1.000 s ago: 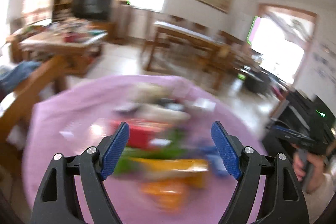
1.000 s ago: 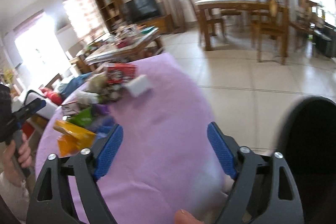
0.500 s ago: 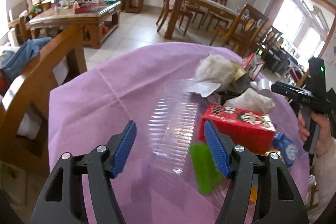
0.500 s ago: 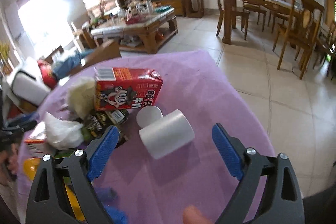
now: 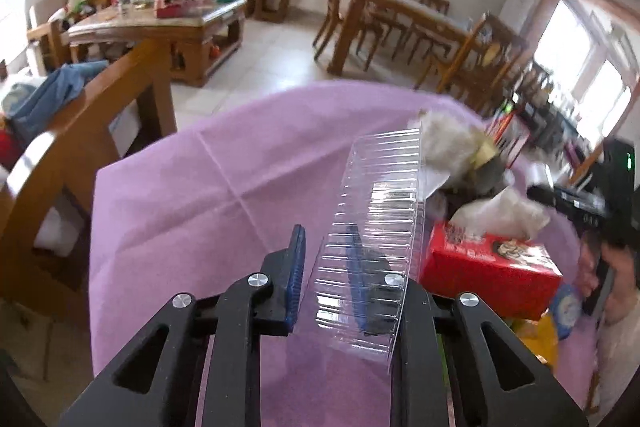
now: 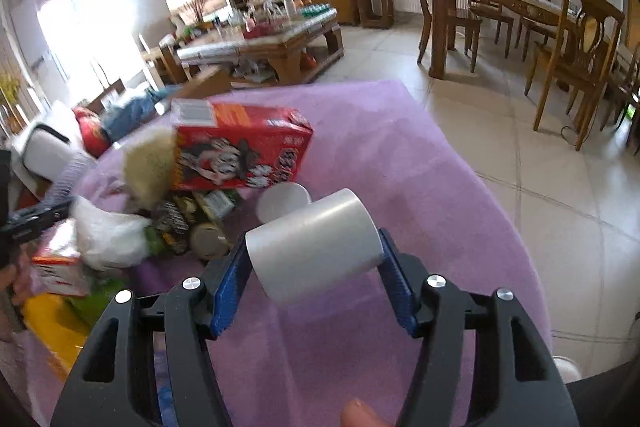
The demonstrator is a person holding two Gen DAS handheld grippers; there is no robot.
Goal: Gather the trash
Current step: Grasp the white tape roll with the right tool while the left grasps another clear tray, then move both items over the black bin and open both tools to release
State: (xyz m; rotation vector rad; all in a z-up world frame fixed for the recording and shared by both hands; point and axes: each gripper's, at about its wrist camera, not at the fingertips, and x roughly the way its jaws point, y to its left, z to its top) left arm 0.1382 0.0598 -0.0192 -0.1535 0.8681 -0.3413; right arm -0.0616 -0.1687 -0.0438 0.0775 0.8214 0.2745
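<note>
A heap of trash lies on a table with a purple cloth (image 5: 224,179). My left gripper (image 5: 326,277) is shut on a clear ribbed plastic tray (image 5: 376,227) and holds it tilted above the cloth, left of a red carton (image 5: 488,275). My right gripper (image 6: 314,277) is shut on a white paper cup (image 6: 316,247) lying on its side, lifted off the purple cloth (image 6: 400,155). Behind the cup lie a second white cup (image 6: 284,201), a red carton (image 6: 244,151), crumpled tissue (image 6: 108,235) and wrappers.
A wooden chair back (image 5: 80,131) stands at the table's left edge. A cluttered coffee table (image 6: 260,43) and a dining table with chairs (image 6: 500,7) stand beyond on the tiled floor. A yellow wrapper (image 6: 52,323) lies near the front left. A dark bin edge (image 6: 608,387) shows at bottom right.
My left gripper closed on the clear tray and raised it. My right gripper moved onto the white cup and closed on it.
</note>
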